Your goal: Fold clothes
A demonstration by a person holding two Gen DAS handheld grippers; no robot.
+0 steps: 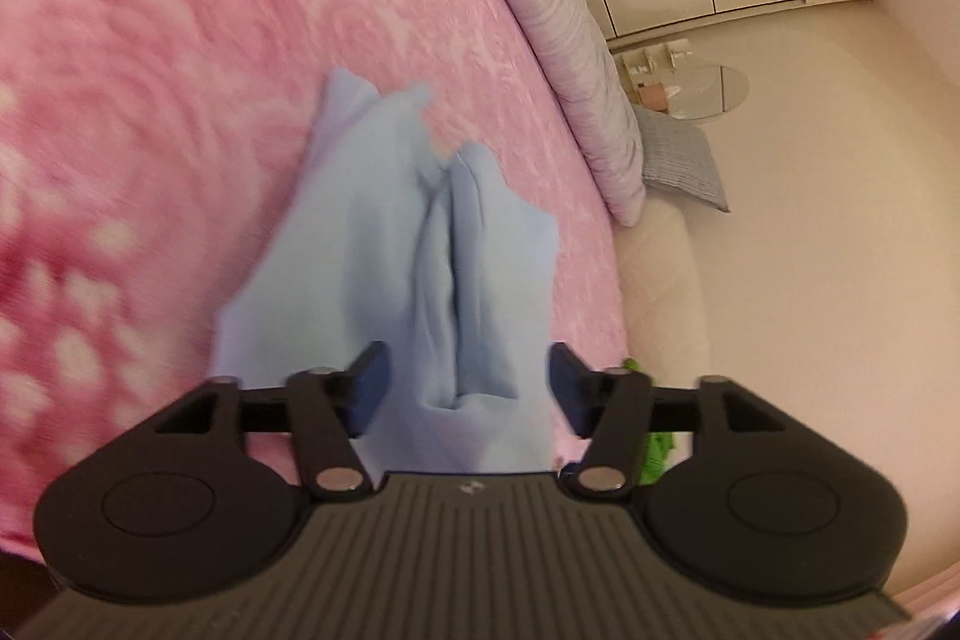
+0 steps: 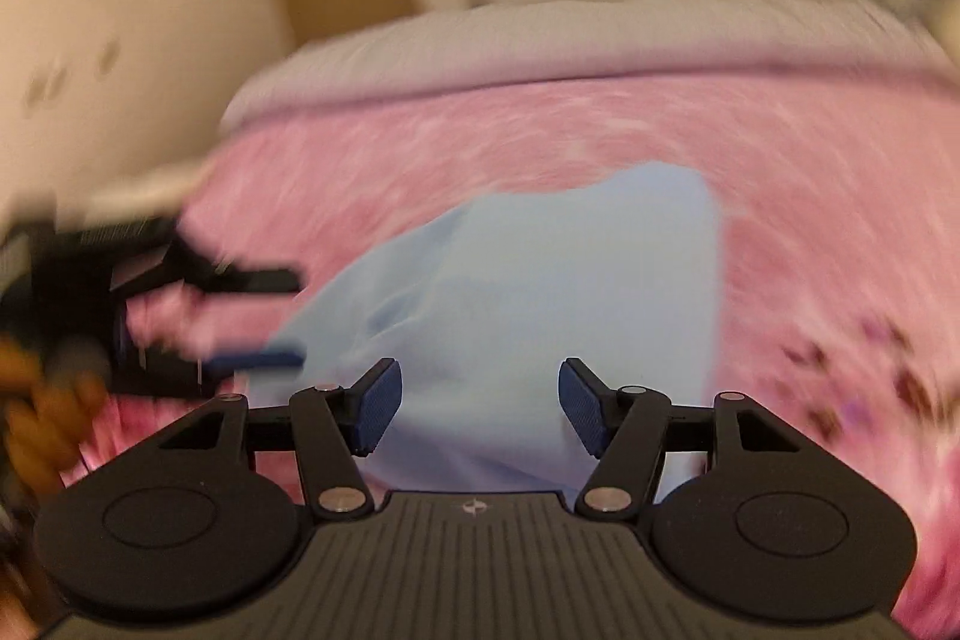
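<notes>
- Light blue garment (image 1: 390,244) lies crumpled on the pink bedspread (image 1: 180,70), near the bed's edge by the grey striped pillow roll (image 1: 558,40). Not yet folded; a deep crease runs down its middle.
- Left tongs (image 1: 468,388): jaws spread wide, nothing between the pads. The cloth runs straight ahead of them and passes under the gap, its long axis roughly in line with the fingers (the central ridge sits almost midway between the two pads).
- Right tongs (image 2: 477,409): also spread, holding nothing. The garment (image 2: 540,292) lies directly ahead and below, broad side toward this view, with one straight edge on its right.
- In the right wrist view the left tongs (image 2: 264,316) show at the left, blurred, jaws apart, at the cloth's left end. Whether a pad touches the fabric there cannot be told.
- Judgement: both tongs are close over the cloth; the left is lined up along its length, the right faces its width. The next grasp likely needs a corner or hem at either end, not the bunched middle.
- Risk: pinching the ridge would lift several layers at once.
- A scrap of green (image 1: 654,454) shows beside the left tongs (unidentified).
</notes>
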